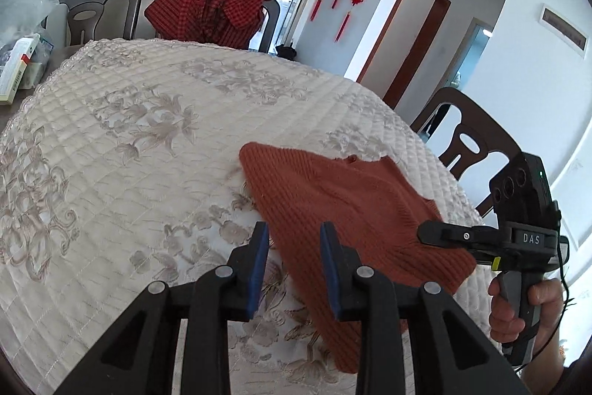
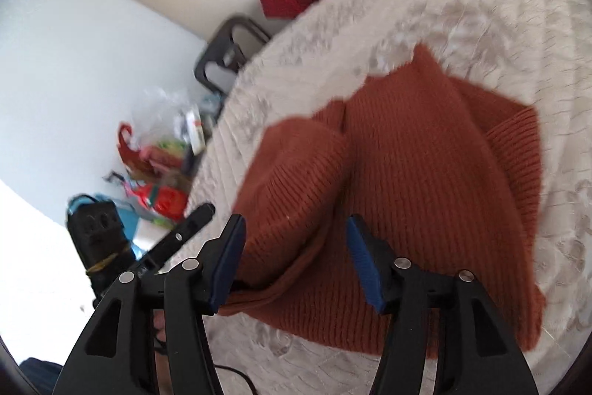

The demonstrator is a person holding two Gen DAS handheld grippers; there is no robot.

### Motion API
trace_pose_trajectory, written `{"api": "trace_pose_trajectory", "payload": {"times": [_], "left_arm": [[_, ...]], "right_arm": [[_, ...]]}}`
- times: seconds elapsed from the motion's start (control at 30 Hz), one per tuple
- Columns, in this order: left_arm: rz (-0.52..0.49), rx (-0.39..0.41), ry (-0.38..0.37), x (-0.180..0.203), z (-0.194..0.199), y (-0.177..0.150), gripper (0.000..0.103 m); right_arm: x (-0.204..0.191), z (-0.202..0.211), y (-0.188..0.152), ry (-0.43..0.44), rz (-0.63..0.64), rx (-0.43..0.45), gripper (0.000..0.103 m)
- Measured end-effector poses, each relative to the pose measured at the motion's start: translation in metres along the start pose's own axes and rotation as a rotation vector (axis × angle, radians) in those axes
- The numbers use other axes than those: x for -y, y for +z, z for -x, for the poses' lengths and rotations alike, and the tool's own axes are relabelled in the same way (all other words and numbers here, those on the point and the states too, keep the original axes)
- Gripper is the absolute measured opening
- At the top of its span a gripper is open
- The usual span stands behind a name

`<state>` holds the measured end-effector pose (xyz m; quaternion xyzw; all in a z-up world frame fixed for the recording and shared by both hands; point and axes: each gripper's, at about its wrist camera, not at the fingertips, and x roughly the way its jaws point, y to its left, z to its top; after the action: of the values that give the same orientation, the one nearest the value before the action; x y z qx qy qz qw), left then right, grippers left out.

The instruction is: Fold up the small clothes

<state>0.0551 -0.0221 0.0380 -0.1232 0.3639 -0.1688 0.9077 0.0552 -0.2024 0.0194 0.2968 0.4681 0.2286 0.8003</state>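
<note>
the left claw (image 1: pixel 294 243) is seen nearest in its own view, its blue pads parted by a narrow gap with nothing gripped; the near left edge of the rust knit sweater (image 1: pixel 344 202) lies under and beyond that gap. the right claw (image 2: pixel 296 239) is seen nearest in the right wrist view, its jaws spread wide above the sweater (image 2: pixel 407 173), with a rolled fold of the knit lying between them; the pads are not pressed on it. no grip is shown on either side.

the sweater is spread on the quilted floral cover (image 1: pixel 129 136) of the tabletop, near the tabletop's near right edge, partly folded with one flap laid over the body. to the right of the sweater the right tool is held by a hand (image 1: pixel 518 306), its black finger reaching over the sweater's right edge. the right wrist view is blurred.

beyond the sweater the cover is bare of clothes up to its far edge. past that edge a red checked garment (image 1: pixel 211 10) is draped over a chair (image 1: pixel 270 21), and a dark chair (image 1: pixel 470 136) stands to the sweater's far right. bags and boxes (image 1: pixel 22 58) are heaped at the far left of the tabletop.
</note>
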Motion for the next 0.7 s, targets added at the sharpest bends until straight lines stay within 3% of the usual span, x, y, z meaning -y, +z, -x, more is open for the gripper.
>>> {"api": "trace_pose_trajectory", "payload": {"times": [0.13, 0.3, 0.4, 0.57, 0.7], "left_arm": [[-0.009, -0.002, 0.001, 0.0, 0.0, -0.001, 0.031], [-0.029, 0.005, -0.006, 0.004, 0.002, 0.0, 0.031], [-0.031, 0.003, -0.011, 0.008, 0.001, 0.002, 0.031], [-0.061, 0.016, -0.039, 0.023, 0.002, 0.008, 0.031], [-0.095, 0.005, -0.079, 0.04, -0.006, 0.008, 0.031]], "right_arm": [[-0.004, -0.007, 0.003, -0.023, 0.012, -0.015, 0.054], [-0.005, -0.018, 0.004, -0.046, 0.036, -0.057, 0.021], [-0.003, -0.014, 0.007, -0.024, 0.033, -0.036, 0.014], [-0.009, 0.037, 0.009, -0.022, 0.097, 0.098, 0.013], [0.011, 0.069, 0.001, -0.063, 0.073, 0.166, 0.013]]}}
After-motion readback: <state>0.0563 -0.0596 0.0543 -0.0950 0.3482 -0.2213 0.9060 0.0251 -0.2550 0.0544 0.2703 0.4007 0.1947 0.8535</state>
